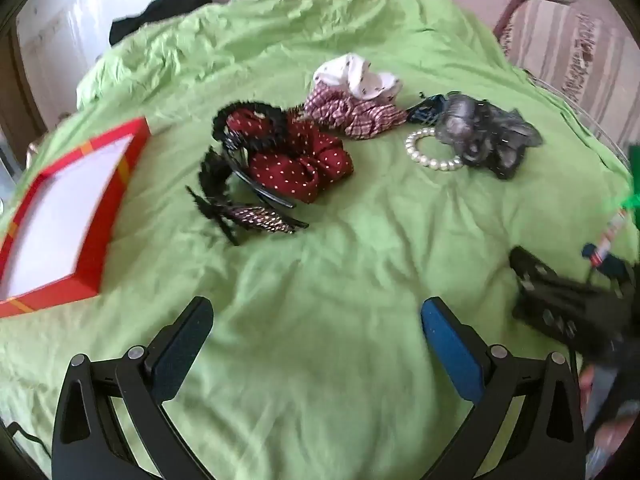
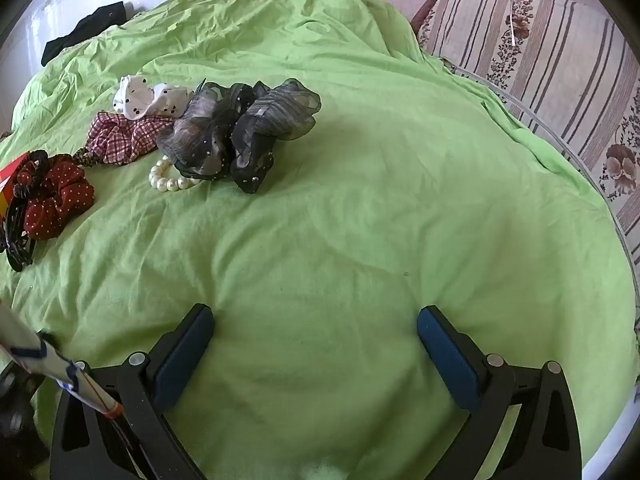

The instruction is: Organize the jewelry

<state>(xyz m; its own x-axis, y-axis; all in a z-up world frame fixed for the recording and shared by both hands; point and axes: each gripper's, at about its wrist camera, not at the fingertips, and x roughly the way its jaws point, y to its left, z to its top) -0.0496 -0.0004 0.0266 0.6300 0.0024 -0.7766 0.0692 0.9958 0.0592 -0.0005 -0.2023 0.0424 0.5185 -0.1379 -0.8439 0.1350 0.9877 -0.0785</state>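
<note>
Hair accessories and jewelry lie on a green sheet [image 1: 320, 272]. A pearl bracelet [image 1: 430, 150] [image 2: 170, 180] rests against grey-black sheer scrunchies [image 1: 488, 136] [image 2: 240, 132]. A dark red dotted scrunchie [image 1: 296, 168] [image 2: 54, 200], a checked one [image 1: 352, 114] [image 2: 122, 138] and a white dotted one [image 1: 360, 78] [image 2: 148, 98] lie nearby, with black headbands [image 1: 240, 184] beside them. An open red box [image 1: 68, 216] with a white inside sits at the left. My left gripper [image 1: 316, 320] is open above bare sheet. My right gripper [image 2: 316, 328] is open too, with nothing between its fingers.
The other gripper's black body [image 1: 568, 300] shows at the right edge of the left wrist view. A striped floral sofa [image 2: 560, 80] borders the sheet on the right. A black garment [image 1: 160, 12] lies at the far edge. A white wall stands behind.
</note>
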